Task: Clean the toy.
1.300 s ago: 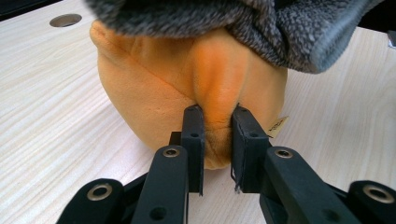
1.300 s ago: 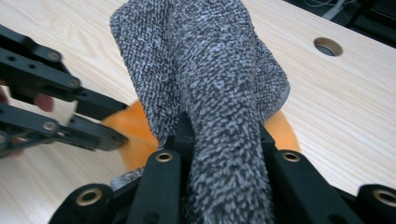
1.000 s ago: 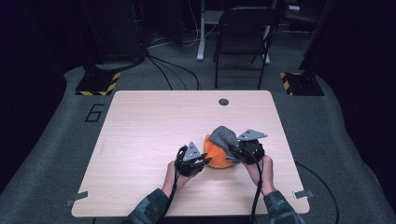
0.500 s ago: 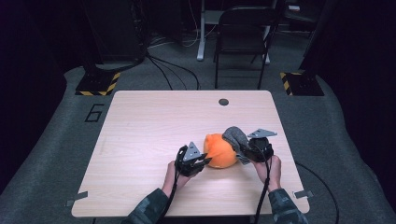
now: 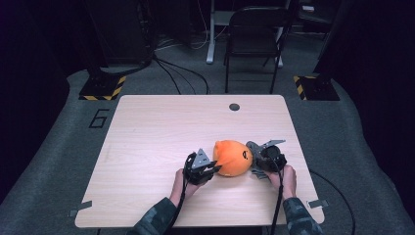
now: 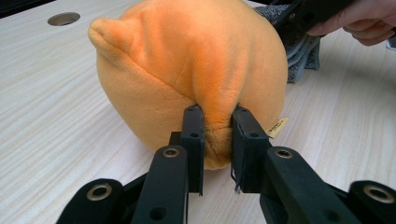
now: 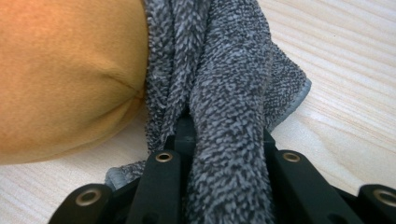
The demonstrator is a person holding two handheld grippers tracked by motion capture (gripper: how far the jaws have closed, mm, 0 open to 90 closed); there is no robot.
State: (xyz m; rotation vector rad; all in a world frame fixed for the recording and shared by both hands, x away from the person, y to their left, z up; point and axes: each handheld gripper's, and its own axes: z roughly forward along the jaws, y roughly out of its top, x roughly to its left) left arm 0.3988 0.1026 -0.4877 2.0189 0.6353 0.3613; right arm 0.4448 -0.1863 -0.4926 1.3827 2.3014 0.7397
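An orange plush toy (image 5: 233, 157), round with a small stitched face and a pointed ear, rests on the pale wooden table (image 5: 147, 127), toward the person's side and right of centre. It is being wiped with a grey terry cloth (image 7: 224, 84), and is steadied for that purpose. A fold of the toy's fabric low on its side is pinched between the nearly closed jaws of the left gripper (image 6: 217, 135), apparently so that the soft body is kept from rolling or sliding under the rubbing. A small sewn-in label (image 6: 277, 127) is seen just beside that pinch. On the toy's opposite side, the cloth is bunched and clamped in the closed jaws of the right gripper (image 5: 262, 159), its loose folds draped over them and pressed against the plush, with one hemmed edge trailing onto the table. In the high view both grippers flank the toy closely, each held in a hand (image 5: 288, 177). A round cable hole (image 5: 234, 106) lies near the table's far edge, and a folding chair (image 5: 254, 34) stands beyond it.
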